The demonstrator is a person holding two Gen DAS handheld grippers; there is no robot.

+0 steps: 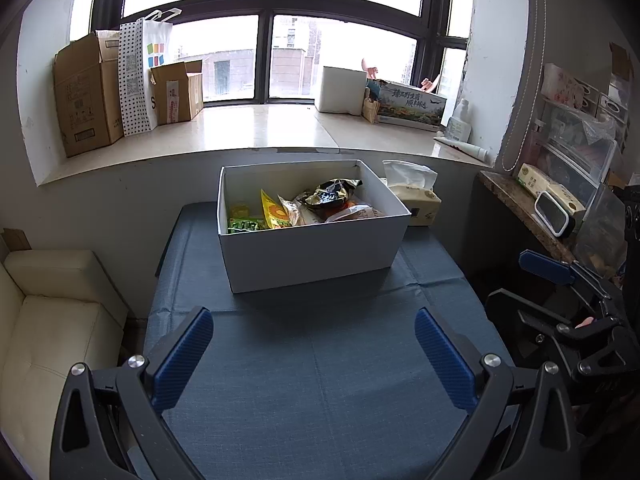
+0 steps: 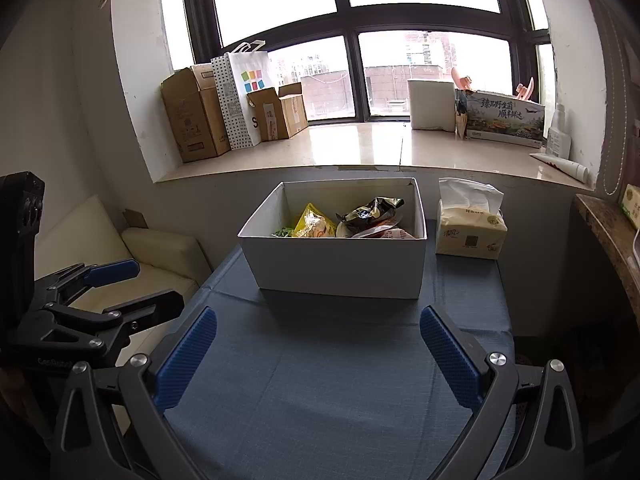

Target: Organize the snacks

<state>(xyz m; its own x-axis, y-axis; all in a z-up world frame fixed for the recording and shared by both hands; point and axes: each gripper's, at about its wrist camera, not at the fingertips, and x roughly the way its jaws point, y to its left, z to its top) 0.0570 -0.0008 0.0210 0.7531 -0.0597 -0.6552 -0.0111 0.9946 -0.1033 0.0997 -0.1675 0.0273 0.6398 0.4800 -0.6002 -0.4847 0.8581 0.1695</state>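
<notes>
From the left wrist camera, the left gripper (image 1: 314, 356) is spread wide with nothing in it, low over the blue tablecloth (image 1: 320, 380). The white box (image 1: 316, 256) sits at 12 o'clock, full of snack packets (image 1: 304, 204). A tissue pack (image 1: 416, 196) is just beside it at 2 o'clock.

From the right wrist camera, the right gripper (image 2: 318, 356) is also wide and empty. The white box is at 12 o'clock, with the left gripper off at 9 o'clock.

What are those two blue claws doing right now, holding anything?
Left gripper: open, holding nothing, above the blue tablecloth.
Right gripper: open, holding nothing.
</notes>
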